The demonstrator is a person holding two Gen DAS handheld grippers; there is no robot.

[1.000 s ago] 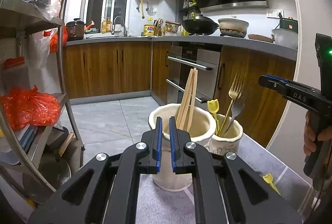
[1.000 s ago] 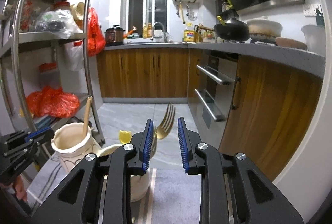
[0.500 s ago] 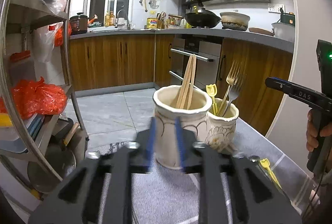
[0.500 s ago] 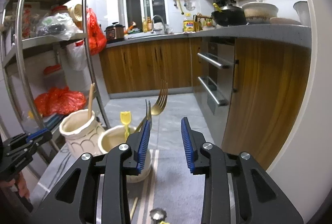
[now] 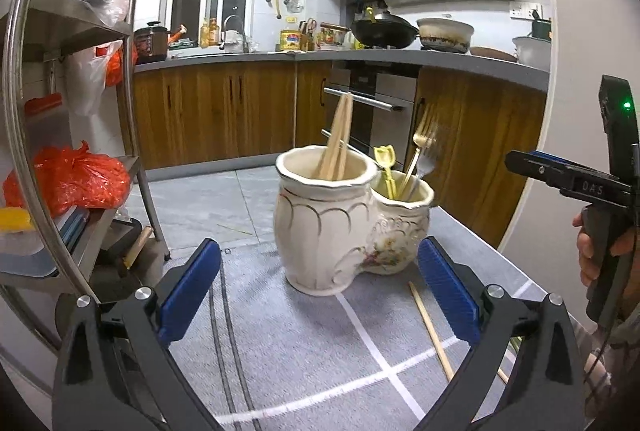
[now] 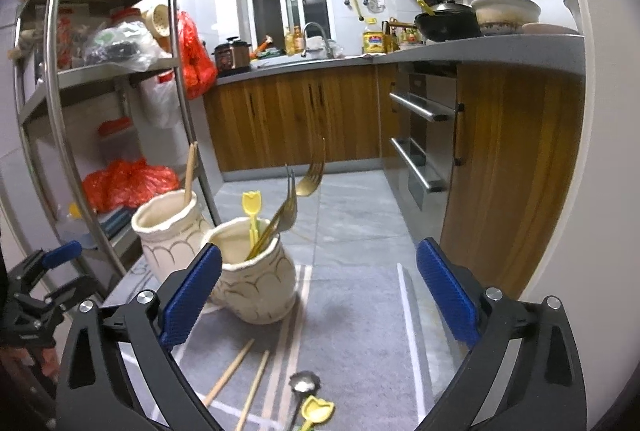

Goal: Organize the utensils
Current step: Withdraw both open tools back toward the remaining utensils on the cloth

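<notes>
On the table's grey cloth (image 5: 304,343) stand two cream jars touching: the big jar (image 5: 320,223) holds chopsticks (image 5: 340,139), the small jar (image 6: 256,271) a yellow pick (image 6: 252,211) and two forks (image 6: 296,191). Both grippers have just been opening; the left gripper (image 5: 320,295) and right gripper (image 6: 320,295) now gape wide, nothing between their jaws. Loose chopsticks (image 6: 240,375), a spoon (image 6: 304,383) and another yellow pick (image 6: 316,411) lie on the cloth near the small jar.

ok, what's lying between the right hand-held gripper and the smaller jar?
Right wrist view: two loose chopsticks on the grey mat, between the right hand-held gripper and the smaller jar.
</notes>
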